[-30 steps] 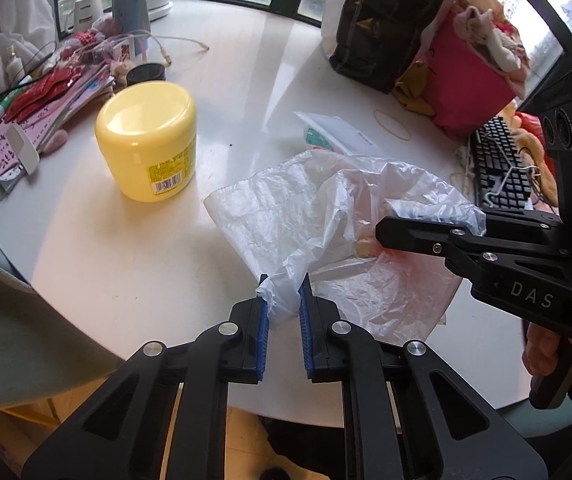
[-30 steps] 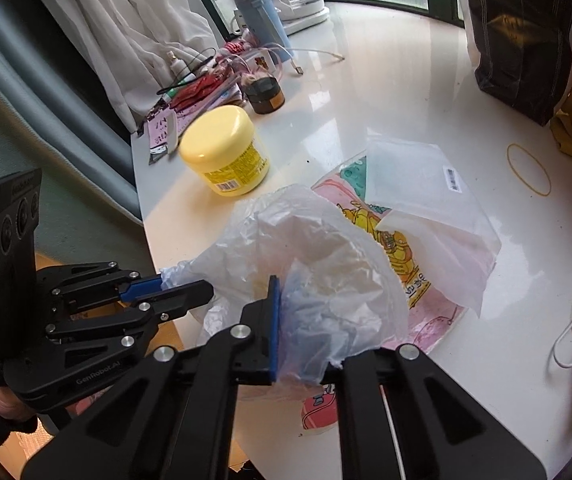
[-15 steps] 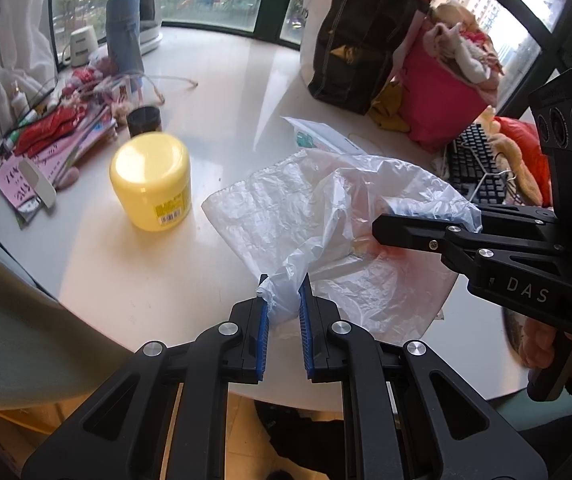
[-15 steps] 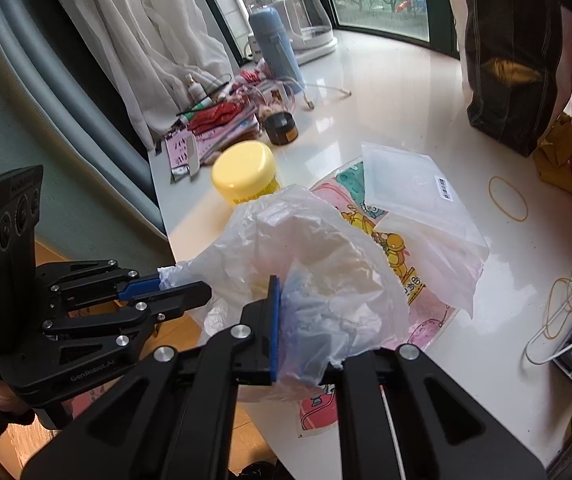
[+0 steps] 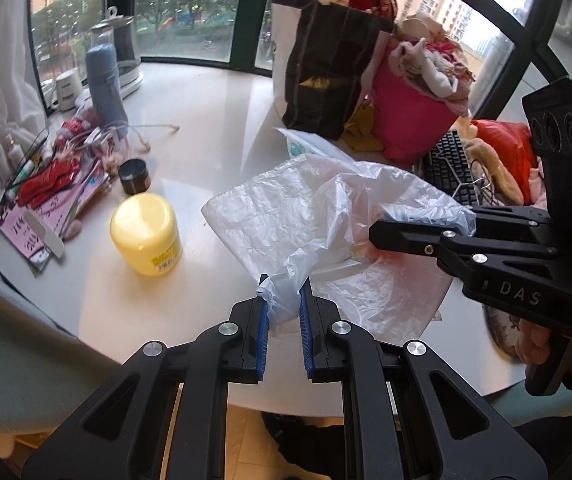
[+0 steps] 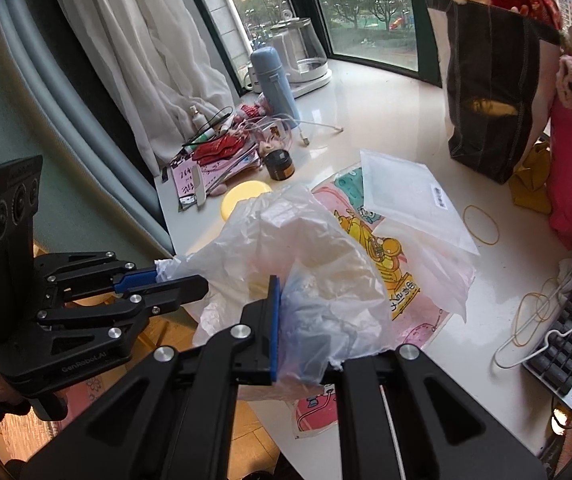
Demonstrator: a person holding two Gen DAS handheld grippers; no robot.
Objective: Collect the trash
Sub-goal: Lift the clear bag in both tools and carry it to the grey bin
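Thin white plastic bag (image 5: 310,216) held off the white table (image 5: 214,112) between both claws. Left claw (image 5: 282,300) clamped on a bunched corner of the bag rim, blue pads (image 5: 263,320) pinching the film. Right claw (image 6: 306,320) clamped on the opposite rim; only one blue pad visible, the other buried under draped film.

Seen from the left claw: right claw (image 5: 390,232) ahead and to the right, bag body sagging between the two. Seen from the right claw: left claw (image 6: 166,276) off to the left, a tuft of film poking out past its tips.

Beyond the bag, ahead of the right claw: printed cartoon wrapper (image 6: 382,256) flat on the table, clear mailer pouch (image 6: 410,196) lying across its far part. Likely the trash to go in. Yellow jar (image 5: 146,234) ahead-left of the left claw, beside the bag; looks like a keeper, not litter.

Step in hand, judged: opening the bag mouth for loading.

Doing it well:
- Draw the claws apart evenly, level with each other, so the mouth spreads rather than twists.
- Keep both grips firm; film is slick and thin, could slip or tear under a sharp tug.
- Keep the sagging belly clear of the yellow jar.
- Mouth currently collapsed and folded over; cannot tell which layer each claw holds. If both layers are pinched on one side, mouth will not open.
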